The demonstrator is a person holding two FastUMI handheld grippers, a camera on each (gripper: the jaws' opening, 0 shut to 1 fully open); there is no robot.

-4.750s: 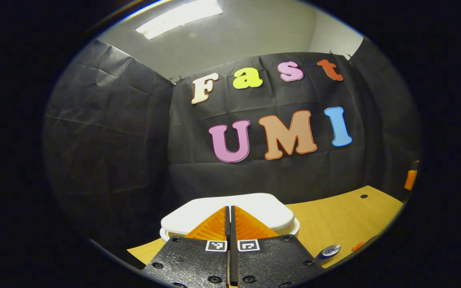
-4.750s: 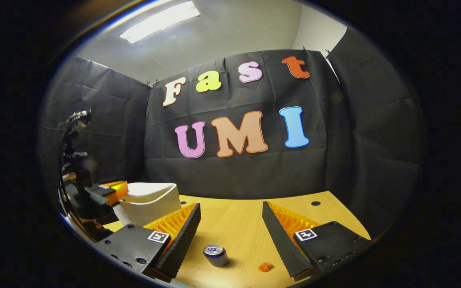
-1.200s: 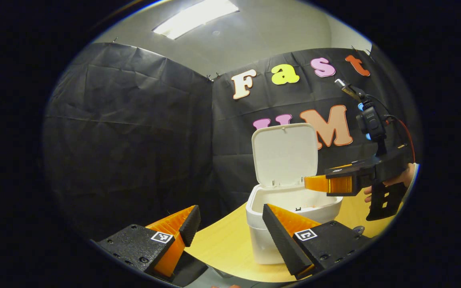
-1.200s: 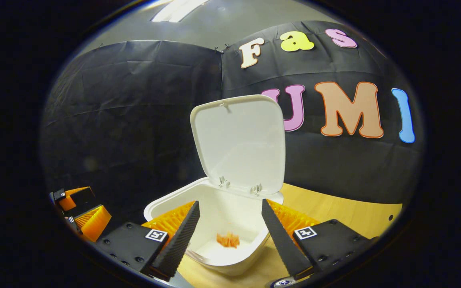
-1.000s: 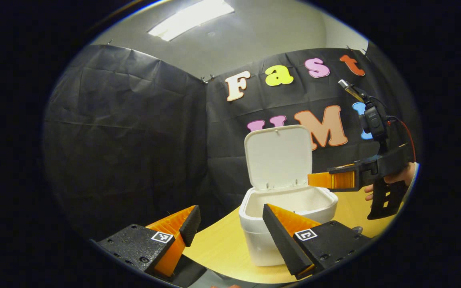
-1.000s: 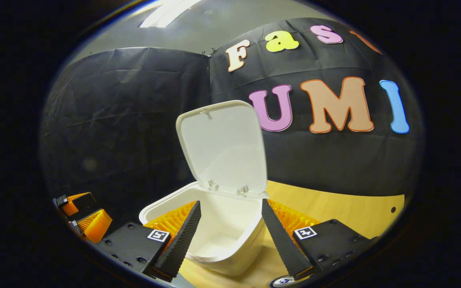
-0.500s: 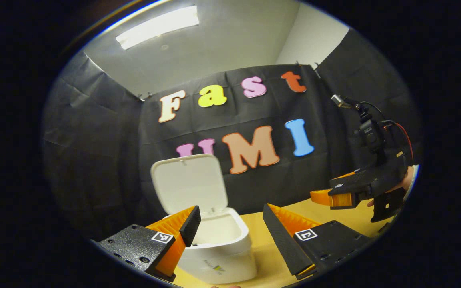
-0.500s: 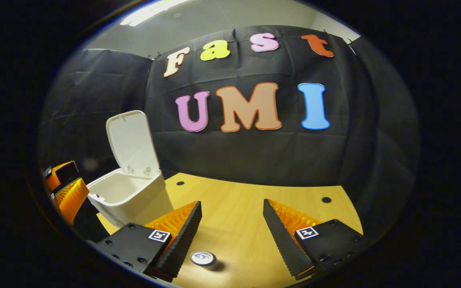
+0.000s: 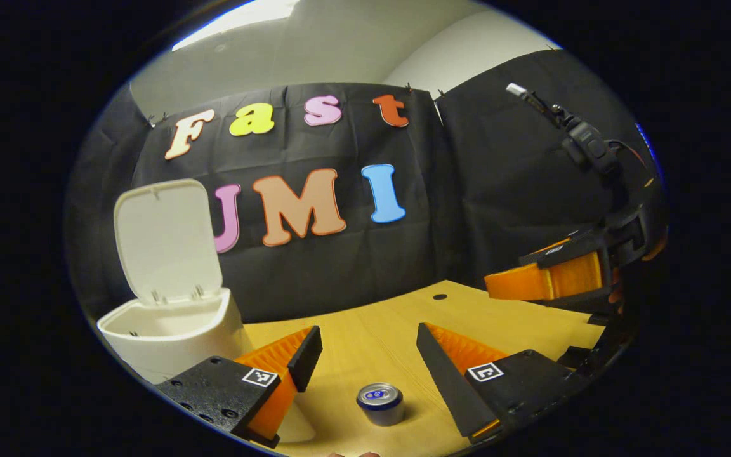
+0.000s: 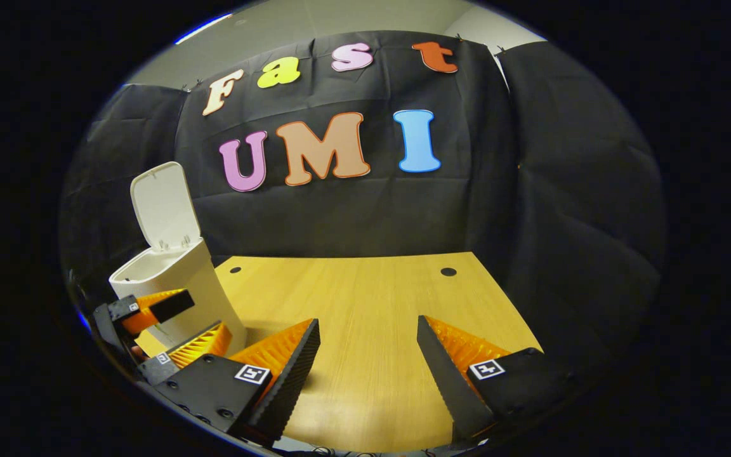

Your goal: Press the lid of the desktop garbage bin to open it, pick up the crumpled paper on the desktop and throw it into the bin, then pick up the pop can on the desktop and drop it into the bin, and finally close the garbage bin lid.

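The white bin [image 9: 172, 333] stands at the left of the wooden table [image 9: 365, 324] with its lid [image 9: 164, 236] raised upright. A silver pop can [image 9: 380, 403] stands on the table, low in the left gripper view, just ahead of the gap between my left gripper's [image 9: 367, 331] open fingers. My right gripper [image 10: 367, 322] is open above bare tabletop, with nothing between its fingers. In the right gripper view the bin [image 10: 178, 279] is at the far left, its lid [image 10: 164, 206] up, and the left gripper [image 10: 197, 320] hovers in front of it.
The right gripper [image 9: 499, 287] hangs at the right of the left gripper view, above the table's right side. Two small round holes [image 10: 448, 271] mark the far edge of the tabletop [image 10: 353, 298]. Black cloth walls close the booth behind and at both sides.
Both grippers swung right, away from the bin, which slid to the left of both views. The can came into the left gripper view. The right gripper passed over the can to bare table.
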